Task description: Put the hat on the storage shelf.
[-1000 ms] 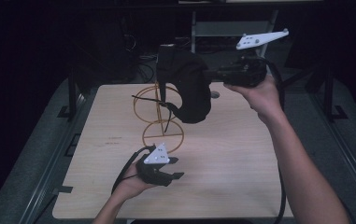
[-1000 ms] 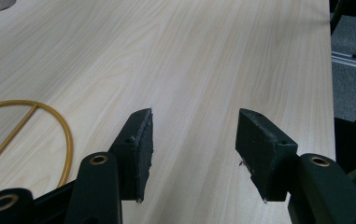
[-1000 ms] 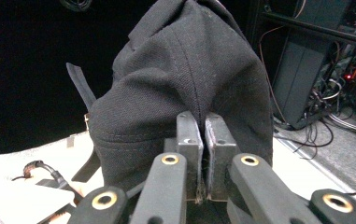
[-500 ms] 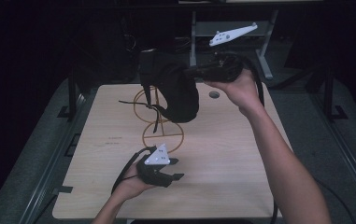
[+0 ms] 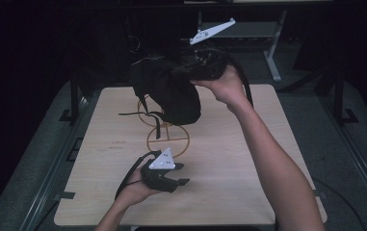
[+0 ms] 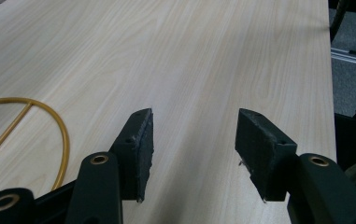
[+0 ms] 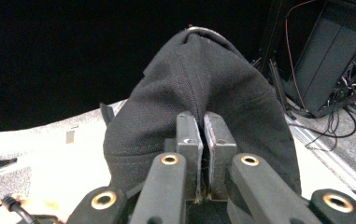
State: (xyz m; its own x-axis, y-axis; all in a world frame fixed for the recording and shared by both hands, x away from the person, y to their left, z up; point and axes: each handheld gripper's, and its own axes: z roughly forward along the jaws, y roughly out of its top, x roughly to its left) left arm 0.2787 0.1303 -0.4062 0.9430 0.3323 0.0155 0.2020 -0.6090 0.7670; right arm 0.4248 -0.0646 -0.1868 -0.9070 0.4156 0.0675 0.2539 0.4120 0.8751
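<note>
The right claw [image 5: 190, 72], clamped on the black bag [image 5: 169, 94], has moved further left above the table's [image 5: 248, 163] far edge. The left claw [image 5: 178, 174] stays apart near the front edge.

A pale wooden tabletop [image 5: 248, 183] carries a thin golden wire frame of joined rings [image 5: 167, 139] at its middle. Above the frame's far part hangs a bulky black fabric bag [image 5: 169, 94] with loose straps dangling, held aloft by the right gripper [image 5: 190, 72]. The left gripper [image 5: 183, 174] rests low at the near edge, jaws apart, pointing right.
</note>
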